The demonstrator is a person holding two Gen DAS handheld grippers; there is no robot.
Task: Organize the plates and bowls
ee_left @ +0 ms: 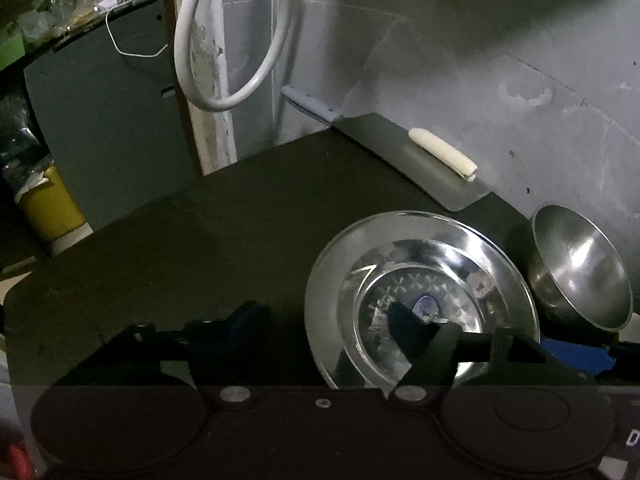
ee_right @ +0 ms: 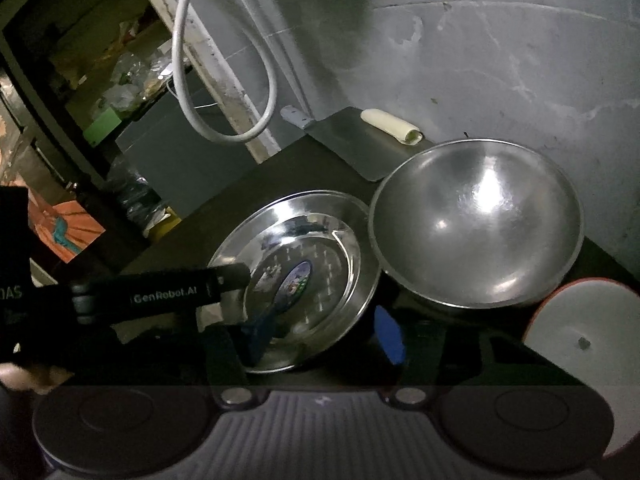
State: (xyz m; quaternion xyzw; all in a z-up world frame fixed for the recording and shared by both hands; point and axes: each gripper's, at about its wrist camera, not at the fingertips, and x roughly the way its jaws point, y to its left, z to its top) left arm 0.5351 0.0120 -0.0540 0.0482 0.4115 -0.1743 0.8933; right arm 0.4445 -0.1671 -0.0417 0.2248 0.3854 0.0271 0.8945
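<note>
Both claws part-open over the steel plate [ee_right: 304, 280], straddling its near rim; bowl [ee_right: 476, 224] touching right; dark table [ee_left: 180, 240] bare left.

White dish [ee_right: 576, 344] cut by right edge; plate's [ee_right: 320, 216] near rim perhaps behind tongs.

The steel plate [ee_left: 420, 300] is mirror-silver with a stamped starry grid and a blue-purple sticker [ee_left: 425, 306] at its centre. The bowl [ee_right: 476, 224] is plain brushed silver. The bench [ee_left: 200, 240] is dark olive-black. A cream roll [ee_left: 442, 153] lies on a grey sheet [ee_left: 412, 164].
</note>
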